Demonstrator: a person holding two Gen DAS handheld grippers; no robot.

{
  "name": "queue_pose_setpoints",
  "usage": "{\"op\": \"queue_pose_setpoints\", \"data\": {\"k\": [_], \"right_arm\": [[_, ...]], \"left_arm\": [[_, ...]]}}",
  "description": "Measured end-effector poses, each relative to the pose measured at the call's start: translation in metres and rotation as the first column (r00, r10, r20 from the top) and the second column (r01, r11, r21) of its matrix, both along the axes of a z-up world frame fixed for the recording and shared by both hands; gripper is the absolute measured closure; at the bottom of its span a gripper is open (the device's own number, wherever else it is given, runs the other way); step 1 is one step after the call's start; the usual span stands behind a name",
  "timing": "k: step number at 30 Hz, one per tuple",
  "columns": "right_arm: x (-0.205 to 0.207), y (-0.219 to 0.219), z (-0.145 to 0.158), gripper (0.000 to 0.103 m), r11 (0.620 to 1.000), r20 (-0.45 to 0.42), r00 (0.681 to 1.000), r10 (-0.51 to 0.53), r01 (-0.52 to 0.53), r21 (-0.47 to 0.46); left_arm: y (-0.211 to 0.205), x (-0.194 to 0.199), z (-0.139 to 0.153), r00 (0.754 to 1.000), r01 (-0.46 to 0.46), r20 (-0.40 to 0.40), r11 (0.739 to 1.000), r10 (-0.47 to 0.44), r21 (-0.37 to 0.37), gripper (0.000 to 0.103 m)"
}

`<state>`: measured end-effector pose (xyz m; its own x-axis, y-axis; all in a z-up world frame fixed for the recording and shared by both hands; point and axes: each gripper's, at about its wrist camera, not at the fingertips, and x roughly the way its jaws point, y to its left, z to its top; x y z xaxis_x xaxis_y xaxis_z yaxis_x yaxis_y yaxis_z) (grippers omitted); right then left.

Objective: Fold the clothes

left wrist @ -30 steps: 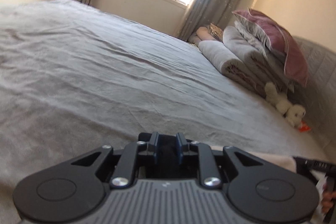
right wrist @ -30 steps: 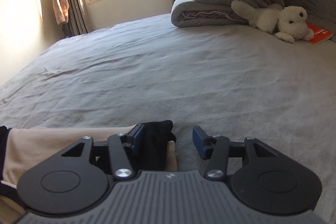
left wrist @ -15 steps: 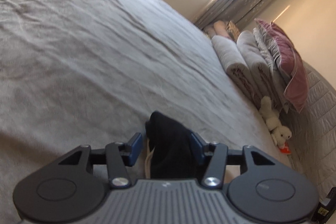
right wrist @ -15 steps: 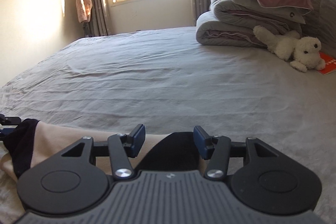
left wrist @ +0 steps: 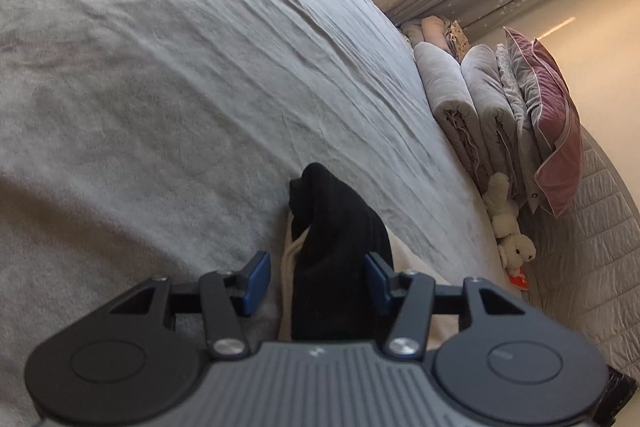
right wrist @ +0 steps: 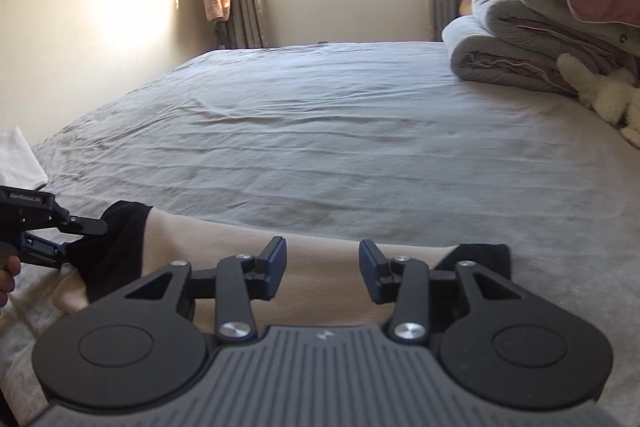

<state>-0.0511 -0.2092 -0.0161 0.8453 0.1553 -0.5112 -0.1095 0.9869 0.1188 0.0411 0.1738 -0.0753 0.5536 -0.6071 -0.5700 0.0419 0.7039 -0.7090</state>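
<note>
A soft beige garment with ribbed black cuffs lay flat near the edge of the wrinkled grey bed. The left claw stood spread wide around one bunched black cuff, not pinching it. The right claw hung open above the beige cloth.

One garment (beige, black cuffs), two grippers, one plush toy.

Only 1 legible mark — "GenRoboLAI", roughly — printed on the left tongs body, letters small.
</note>
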Motion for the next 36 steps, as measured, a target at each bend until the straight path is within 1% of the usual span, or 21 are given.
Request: {"op": "queue_pose_setpoints", "data": {"k": [7,10,12,13,14,15,16,17,22,24,26,28,29,33,36], "right_arm": [[0.007,0.020,-0.004,0.060,0.999,-0.014,0.999,0.044,-0.044,-0.004],[0.008,0.027,-0.005,0.060,0.998,-0.020,0.998,0.059,-0.059,-0.007],[0.009,0.031,-0.007,0.060,0.998,-0.025,0.997,0.068,-0.068,-0.008],[0.010,0.034,-0.007,0.060,0.997,-0.027,0.997,0.073,-0.073,-0.009],[0.010,0.037,-0.008,0.060,0.997,-0.030,0.996,0.079,-0.079,-0.010],[0.011,0.040,-0.009,0.061,0.996,-0.032,0.996,0.085,-0.085,-0.011],[0.011,0.043,-0.010,0.061,0.996,-0.036,0.995,0.093,-0.093,-0.015],[0.012,0.045,-0.011,0.063,0.995,-0.040,0.994,0.099,-0.100,-0.020],[0.017,0.055,-0.018,0.070,0.993,-0.078,0.991,0.108,-0.112,-0.045],[0.024,0.055,-0.027,0.072,0.994,-0.131,0.987,0.091,-0.099,-0.053],[0.029,0.053,-0.037,0.073,0.996,-0.173,0.982,0.076,-0.083,-0.032],[0.030,0.054,-0.040,0.072,0.997,-0.177,0.982,0.071,-0.077,-0.025],[0.030,0.055,-0.040,0.070,0.997,-0.179,0.981,0.070,-0.076,-0.027],[0.024,0.063,-0.040,0.069,0.993,-0.157,0.985,0.074,-0.087,-0.077],[0.018,0.060,-0.029,0.070,0.995,-0.152,0.986,0.062,-0.072,-0.063]], "left_arm": [[0.002,0.001,-0.004,0.997,0.064,-0.029,0.996,-0.066,-0.057,0.050],[-0.002,0.000,-0.006,0.996,0.082,-0.025,0.995,-0.083,-0.049,0.050],[-0.005,-0.002,-0.007,0.996,0.087,-0.023,0.995,-0.088,-0.041,0.052],[-0.007,-0.002,-0.007,0.996,0.083,-0.027,0.996,-0.084,-0.037,0.055],[-0.008,-0.003,-0.008,0.996,0.078,-0.033,0.996,-0.079,-0.031,0.065],[-0.009,-0.003,-0.008,0.996,0.074,-0.039,0.997,-0.075,-0.026,0.070],[-0.010,-0.004,-0.009,0.997,0.067,-0.042,0.998,-0.068,-0.021,0.078],[-0.010,-0.004,-0.009,0.997,0.059,-0.045,0.998,-0.060,-0.016,0.081],[-0.010,-0.008,-0.006,0.998,0.046,-0.031,0.999,-0.047,-0.020,0.085],[-0.010,-0.010,-0.003,0.999,0.046,-0.022,0.999,-0.047,-0.023,0.085],[-0.010,-0.012,0.001,0.999,0.049,-0.013,0.998,-0.049,-0.031,0.086],[-0.011,-0.015,0.008,0.999,0.052,-0.002,0.998,-0.052,-0.036,0.086],[-0.012,-0.016,0.012,0.999,0.054,0.004,0.998,-0.053,-0.041,0.086],[-0.018,-0.021,0.028,0.998,0.060,0.024,0.996,-0.059,-0.059,0.087],[-0.024,-0.025,0.039,0.998,0.056,0.033,0.996,-0.054,-0.067,0.087]]}}
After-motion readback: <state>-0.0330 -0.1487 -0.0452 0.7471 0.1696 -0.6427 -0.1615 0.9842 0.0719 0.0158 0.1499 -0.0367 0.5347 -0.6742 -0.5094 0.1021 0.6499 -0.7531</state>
